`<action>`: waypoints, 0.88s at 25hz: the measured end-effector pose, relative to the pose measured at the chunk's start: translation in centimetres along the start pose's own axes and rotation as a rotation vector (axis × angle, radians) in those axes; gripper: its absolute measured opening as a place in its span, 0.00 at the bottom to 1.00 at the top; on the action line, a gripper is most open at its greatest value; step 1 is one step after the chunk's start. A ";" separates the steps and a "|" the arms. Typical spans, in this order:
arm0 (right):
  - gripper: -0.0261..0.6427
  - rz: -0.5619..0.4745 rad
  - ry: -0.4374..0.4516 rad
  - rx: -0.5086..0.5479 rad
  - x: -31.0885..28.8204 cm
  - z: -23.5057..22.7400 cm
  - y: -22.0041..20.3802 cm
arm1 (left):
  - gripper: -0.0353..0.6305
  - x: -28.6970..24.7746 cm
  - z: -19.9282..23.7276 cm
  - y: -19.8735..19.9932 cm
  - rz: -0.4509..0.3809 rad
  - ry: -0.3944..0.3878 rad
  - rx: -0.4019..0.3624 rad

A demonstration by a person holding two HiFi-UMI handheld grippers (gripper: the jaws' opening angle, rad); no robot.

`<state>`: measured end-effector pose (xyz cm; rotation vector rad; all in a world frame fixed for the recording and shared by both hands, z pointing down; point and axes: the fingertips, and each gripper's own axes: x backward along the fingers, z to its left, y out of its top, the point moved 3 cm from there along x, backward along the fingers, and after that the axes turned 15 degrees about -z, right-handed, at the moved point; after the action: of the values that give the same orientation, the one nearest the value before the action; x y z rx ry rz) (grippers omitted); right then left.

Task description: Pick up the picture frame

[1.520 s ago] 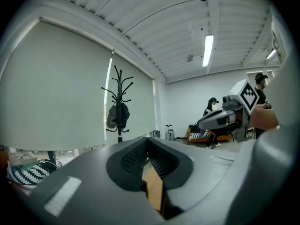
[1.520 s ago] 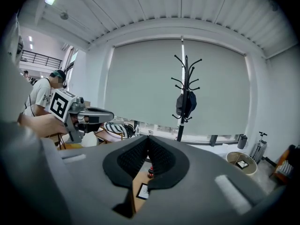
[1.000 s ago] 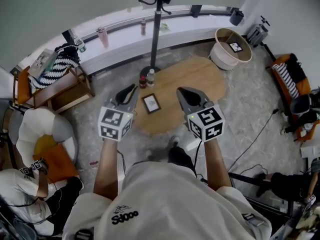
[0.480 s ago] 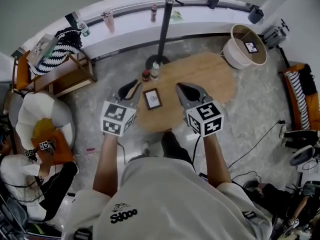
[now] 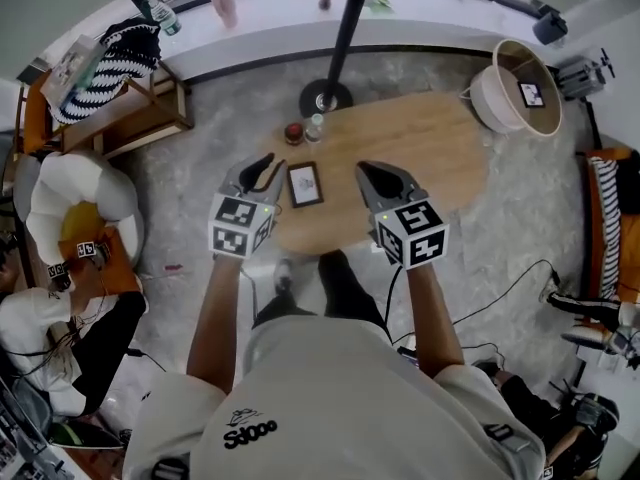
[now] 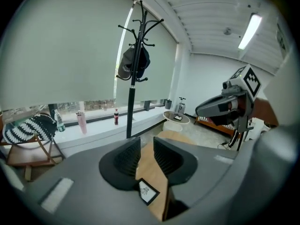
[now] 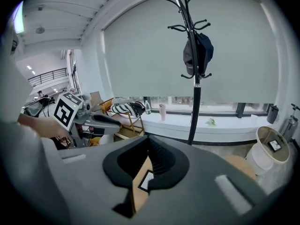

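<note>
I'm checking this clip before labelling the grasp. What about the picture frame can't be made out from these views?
- Head view: the picture frame on the table is too small; its image is unreadable.
- Left gripper view: the left gripper, jaws opening with nothing between them, hides part of the picture frame behind its body.
- Right gripper view: the shut right gripper leaves only a sliver of the picture frame.

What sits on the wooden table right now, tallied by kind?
On the wooden table:
picture frame: 1
small clear bottle: 1
small dark red container: 1
Total: 3
</note>
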<state>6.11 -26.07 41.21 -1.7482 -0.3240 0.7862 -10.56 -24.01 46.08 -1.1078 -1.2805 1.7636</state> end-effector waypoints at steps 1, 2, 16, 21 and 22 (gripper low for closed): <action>0.04 0.013 0.004 -0.012 -0.5 -0.4 -0.4 | 0.19 -0.6 0.3 -0.7 0.016 -0.003 0.008; 0.04 0.025 0.008 -0.022 -1.1 -0.9 -0.9 | 0.21 -1.2 0.6 -1.3 0.031 -0.008 0.015; 0.04 0.187 0.096 -0.122 -7.4 -4.4 -8.2 | 0.26 -7.9 4.0 -11.2 0.223 0.038 0.106; 0.04 0.217 0.129 -0.164 -7.8 -4.9 -10.6 | 0.32 -9.5 4.6 -15.9 0.271 0.094 0.159; 0.04 0.221 0.137 -0.170 -7.8 -5.0 -10.9 | 0.33 -9.7 4.7 -16.9 0.280 0.108 0.170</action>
<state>5.48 -30.74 54.75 -2.0113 -0.1078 0.8090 -10.23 -29.53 65.38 -1.3129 -0.9271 1.9454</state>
